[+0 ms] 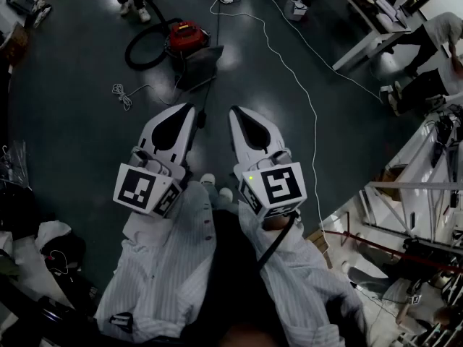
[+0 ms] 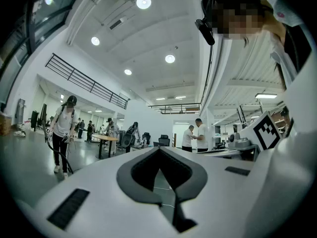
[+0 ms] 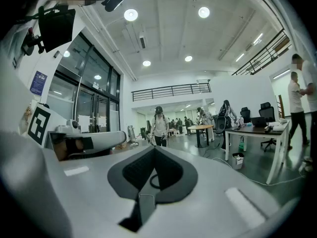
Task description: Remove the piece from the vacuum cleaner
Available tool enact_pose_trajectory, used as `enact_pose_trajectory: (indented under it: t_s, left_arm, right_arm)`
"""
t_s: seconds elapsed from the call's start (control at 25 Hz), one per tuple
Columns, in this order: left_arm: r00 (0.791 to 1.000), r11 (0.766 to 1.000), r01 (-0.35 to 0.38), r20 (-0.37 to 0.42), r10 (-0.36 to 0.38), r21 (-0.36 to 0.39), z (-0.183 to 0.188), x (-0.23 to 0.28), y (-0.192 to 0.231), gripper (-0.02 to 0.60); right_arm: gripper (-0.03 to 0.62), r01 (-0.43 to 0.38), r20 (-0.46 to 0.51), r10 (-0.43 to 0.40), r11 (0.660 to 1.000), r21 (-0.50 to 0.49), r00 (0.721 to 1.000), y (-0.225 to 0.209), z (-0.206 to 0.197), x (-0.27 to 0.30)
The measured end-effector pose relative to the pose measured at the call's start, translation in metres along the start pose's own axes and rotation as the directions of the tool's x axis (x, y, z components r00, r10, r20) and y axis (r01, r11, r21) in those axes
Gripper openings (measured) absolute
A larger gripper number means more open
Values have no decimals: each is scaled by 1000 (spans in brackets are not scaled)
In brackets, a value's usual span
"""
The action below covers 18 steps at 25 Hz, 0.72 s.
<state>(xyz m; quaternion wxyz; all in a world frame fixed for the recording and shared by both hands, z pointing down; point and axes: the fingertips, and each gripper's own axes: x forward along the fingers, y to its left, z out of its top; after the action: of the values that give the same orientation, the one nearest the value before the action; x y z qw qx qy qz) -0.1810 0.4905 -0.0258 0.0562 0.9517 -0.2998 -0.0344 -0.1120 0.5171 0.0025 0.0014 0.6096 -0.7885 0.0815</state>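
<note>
Vacuum cleaner [image 1: 185, 36]: a red canister on the floor [image 1: 79, 121], toward its far side and well apart from the person; a black hose [image 1: 137, 55] loops off its left.
Piece: most likely the dark wedge-shaped part [image 1: 201, 65] lying against the canister's near right side. How it joins the body is too small to tell.
Left gripper [image 1: 189, 108]: held in front of the person's body and aimed toward the canister. Its fingers [image 2: 89, 187] are together, with nothing between them.
Right gripper [image 1: 234, 111]: just beside the left and pointing the same way. Its fingers [image 3: 208, 192] are pressed together on nothing.
Step in hand: the approach, as I judge it. Nothing has been touched and the piece is not yet off.
How to do it well: walk in until the canister lies directly below. Spread both pairs of fingers before reaching down. Steady the red body with one gripper and take the wedge by a firm edge with the other. Pull along the line of the joint, without twisting.
Watch for: the white cable [image 1: 289, 71] trailing across the floor's right side and a small coiled cord [image 1: 123, 95] left of the path. The light canister may slide if it is not braced.
</note>
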Motion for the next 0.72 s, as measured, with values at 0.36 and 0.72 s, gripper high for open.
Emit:
enact_pose_trajectory:
  t_s: [0.36, 0.72]
  left_arm:
    - [1000, 1000, 3, 1, -3, 3, -3, 7, 0, 0]
    - [1000, 1000, -26, -18, 26, 6, -19, 17, 1, 0]
  right_arm:
    - [-5, 1, 0, -1, 1000, 1, 1000, -6, -3, 3]
    - [-3, -6, -32, 7, 1000, 2, 999, -18, -19, 7]
